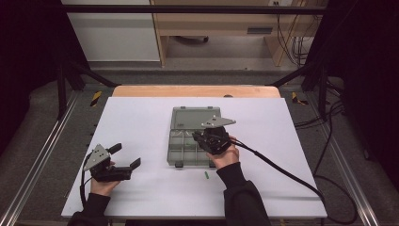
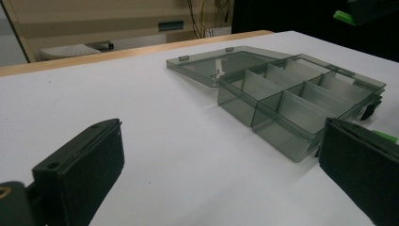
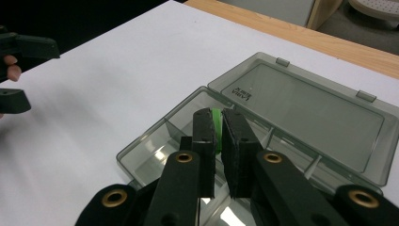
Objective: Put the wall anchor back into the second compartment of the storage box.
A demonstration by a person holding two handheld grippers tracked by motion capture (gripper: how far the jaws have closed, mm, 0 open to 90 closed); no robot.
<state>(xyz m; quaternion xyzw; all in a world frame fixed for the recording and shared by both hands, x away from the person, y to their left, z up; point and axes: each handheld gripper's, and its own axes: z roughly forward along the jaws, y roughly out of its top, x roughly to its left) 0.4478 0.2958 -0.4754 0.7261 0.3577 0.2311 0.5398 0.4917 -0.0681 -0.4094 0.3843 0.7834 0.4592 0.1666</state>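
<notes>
One clear grey compartment box (image 1: 188,148) on the white table (image 1: 141,117), lid (image 1: 195,117) swung fully open and lying flat behind the tray. Two rows of compartments visible in the left gripper view, exact count hard to tell. Two small green pieces: one (image 3: 216,129) pinched between the jaws of the right gripper (image 1: 207,139), poised over the tray's compartments; the other (image 1: 206,175) lying loose on the table just in front of the box, near the right sleeve.

Two grippers, one in each hand. Right gripper over the right part of the box, angled forward and down, jaws nearly together and clamped on the green piece, wrist reaching in from the near edge, cable (image 1: 282,172) trailing off to the right. Left gripper (image 1: 127,157) well apart from the box at the table's near left, held low and level, pointing right toward the box, jaws spread wide with nothing between them
</notes>
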